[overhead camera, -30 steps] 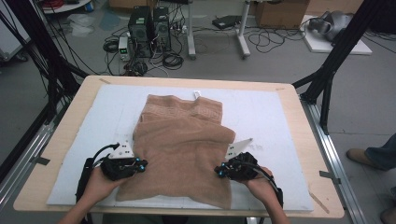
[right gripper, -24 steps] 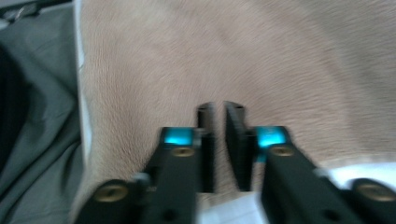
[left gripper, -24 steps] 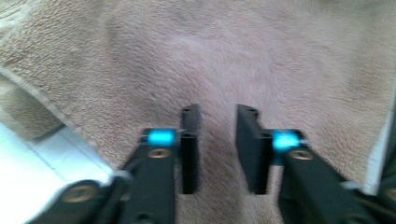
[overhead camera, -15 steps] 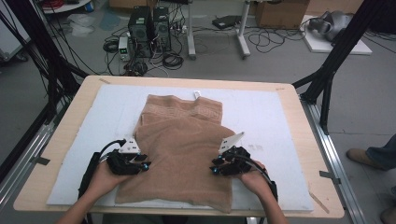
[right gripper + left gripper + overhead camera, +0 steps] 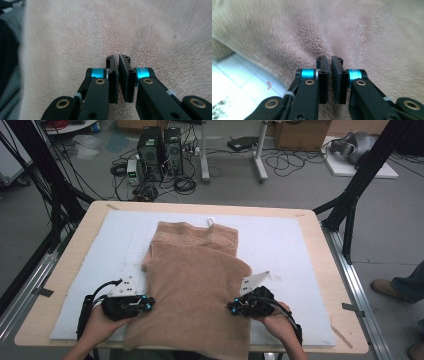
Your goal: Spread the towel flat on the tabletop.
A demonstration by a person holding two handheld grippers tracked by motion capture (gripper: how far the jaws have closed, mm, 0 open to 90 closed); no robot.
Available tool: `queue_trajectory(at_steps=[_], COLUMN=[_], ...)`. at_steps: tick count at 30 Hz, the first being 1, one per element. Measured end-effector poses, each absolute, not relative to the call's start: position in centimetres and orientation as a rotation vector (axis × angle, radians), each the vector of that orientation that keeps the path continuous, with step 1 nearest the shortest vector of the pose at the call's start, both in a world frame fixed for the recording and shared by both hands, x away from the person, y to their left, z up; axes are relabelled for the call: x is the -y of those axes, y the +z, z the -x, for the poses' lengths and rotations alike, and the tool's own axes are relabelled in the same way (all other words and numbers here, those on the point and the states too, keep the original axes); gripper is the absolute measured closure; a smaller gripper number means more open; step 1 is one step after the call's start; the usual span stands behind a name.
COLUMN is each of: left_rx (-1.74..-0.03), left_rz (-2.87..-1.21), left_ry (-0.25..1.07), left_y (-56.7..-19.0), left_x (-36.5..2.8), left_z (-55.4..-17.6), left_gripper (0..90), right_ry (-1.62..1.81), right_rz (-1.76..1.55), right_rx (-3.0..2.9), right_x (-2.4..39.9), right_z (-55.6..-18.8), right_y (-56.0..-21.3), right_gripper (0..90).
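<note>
A tan towel (image 5: pixel 195 280) lies folded on the white mat (image 5: pixel 300 250), and its near end hangs over the table's front edge. My left gripper (image 5: pixel 149 304) rests on the towel's left side near the front, my right gripper (image 5: pixel 231 308) on its right side. In the left gripper view the gripper (image 5: pixel 329 58) has just been closing; only a thin slit is left, with no cloth in it, and the tips are against the towel (image 5: pixel 362 30). In the right gripper view the gripper (image 5: pixel 116 57) has also just been closing to a slit on the towel (image 5: pixel 150 30).
The wooden table (image 5: pixel 327 265) has bare mat on both sides of the towel. A small white tag (image 5: pixel 211 221) sticks out at the towel's far edge. Black frame legs (image 5: pixel 350 205) stand at the table's corners, with computers and cables (image 5: pixel 160 150) on the floor behind.
Both grippers slid a little away from me along the towel's sides, then came back toward the front edge. The towel lies much as before.
</note>
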State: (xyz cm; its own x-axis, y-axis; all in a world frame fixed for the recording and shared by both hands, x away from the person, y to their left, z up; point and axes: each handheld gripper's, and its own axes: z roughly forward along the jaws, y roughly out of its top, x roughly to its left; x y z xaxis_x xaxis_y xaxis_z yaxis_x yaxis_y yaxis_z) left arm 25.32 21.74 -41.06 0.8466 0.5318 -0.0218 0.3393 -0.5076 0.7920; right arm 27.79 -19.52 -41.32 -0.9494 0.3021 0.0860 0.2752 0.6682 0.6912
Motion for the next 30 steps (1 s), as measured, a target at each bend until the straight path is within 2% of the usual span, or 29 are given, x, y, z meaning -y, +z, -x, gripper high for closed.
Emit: queue_trajectory(at_steps=[2,4,6,9,10,14,18,25,27,28,30], left_rx=[-0.668,-0.679,-0.693,-0.722,-0.731,-0.697,-0.695,-0.665,-0.624,-0.608,-0.608], left_rz=[-2.128,-2.116,-2.150,-2.240,-2.280,-2.254,-2.257,-2.214,-2.178,-2.152,-2.121], left_ry=[0.327,0.327,0.350,0.315,0.290,0.317,0.333,0.279,0.252,0.231,0.244], left_y=[-40.3,-40.0,-40.6,-42.5,-43.2,-43.8,-43.7,-42.5,-41.6,-41.2,-40.4], left_x=[-21.6,-21.2,-20.6,-19.6,-19.4,-19.5,-19.8,-21.5,-22.0,-22.2,-21.9], left_z=[-26.1,-27.3,-28.6,-30.0,-30.3,-29.7,-29.1,-25.8,-24.6,-24.3,-24.7], left_gripper=[64.8,62.5,61.8,61.6,63.4,82.5,86.6,87.0,86.3,84.3,69.5], right_ry=[1.181,1.142,1.132,1.064,1.041,1.071,1.049,1.112,1.158,1.191,1.237], right_rz=[-0.555,-0.579,-0.598,-0.617,-0.614,-0.629,-0.580,-0.517,-0.446,-0.416,-0.426], right_rx=[-2.759,-2.743,-2.770,-2.820,-2.835,-2.842,-2.848,-2.895,-2.914,-2.893,-2.815], right_x=[20.0,20.1,19.6,18.5,18.3,18.4,18.1,18.3,18.3,18.3,18.7], right_z=[-27.8,-28.8,-30.1,-31.7,-31.9,-32.0,-31.6,-28.8,-27.5,-27.0,-26.7], right_y=[-40.4,-40.2,-40.9,-42.4,-42.8,-43.5,-43.3,-43.2,-42.6,-42.0,-40.7], right_gripper=[75.3,69.0,65.0,65.6,69.1,84.4,86.5,86.3,83.1,78.7,70.9])
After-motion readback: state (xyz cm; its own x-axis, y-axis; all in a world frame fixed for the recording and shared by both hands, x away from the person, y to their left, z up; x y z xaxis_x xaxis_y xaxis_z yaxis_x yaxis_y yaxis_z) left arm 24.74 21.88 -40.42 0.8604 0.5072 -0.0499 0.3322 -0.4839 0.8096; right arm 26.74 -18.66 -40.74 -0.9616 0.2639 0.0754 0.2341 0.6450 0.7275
